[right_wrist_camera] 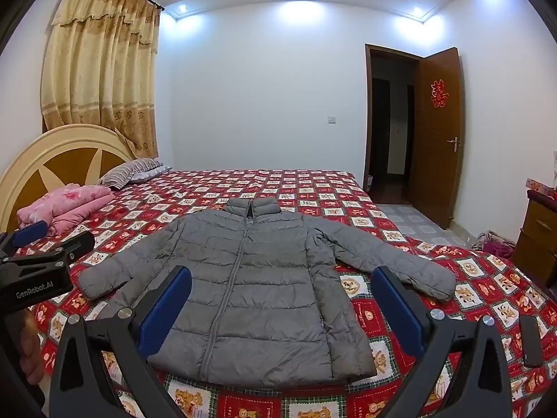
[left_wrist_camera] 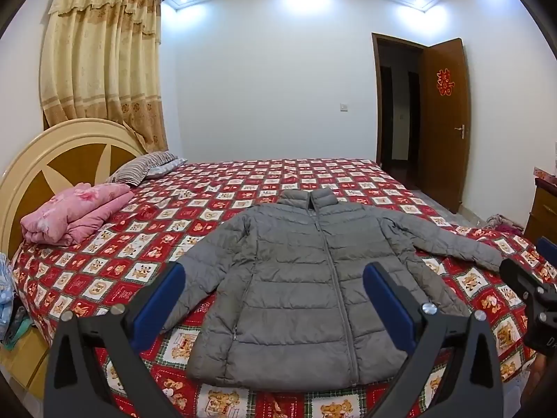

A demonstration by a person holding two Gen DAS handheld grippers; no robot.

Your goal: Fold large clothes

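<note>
A grey quilted jacket (left_wrist_camera: 306,278) lies flat and zipped on the bed, collar away from me, both sleeves spread out to the sides. My left gripper (left_wrist_camera: 275,299) hovers above its hem, open wide, with nothing between the blue pads. In the right wrist view the same jacket (right_wrist_camera: 257,289) fills the middle, and my right gripper (right_wrist_camera: 282,299) is also open and empty above its lower half. The left gripper (right_wrist_camera: 52,240) shows at the left edge of that view, the right gripper (left_wrist_camera: 536,264) at the right edge of the left wrist view.
The bed carries a red patchwork cover (right_wrist_camera: 313,191). A folded pink blanket (left_wrist_camera: 76,212) and striped pillows (left_wrist_camera: 146,165) lie by the headboard (left_wrist_camera: 52,163). A dark phone (right_wrist_camera: 532,341) rests on the cover at the right. A wooden cabinet (right_wrist_camera: 539,237) and open door (right_wrist_camera: 438,132) stand at the right.
</note>
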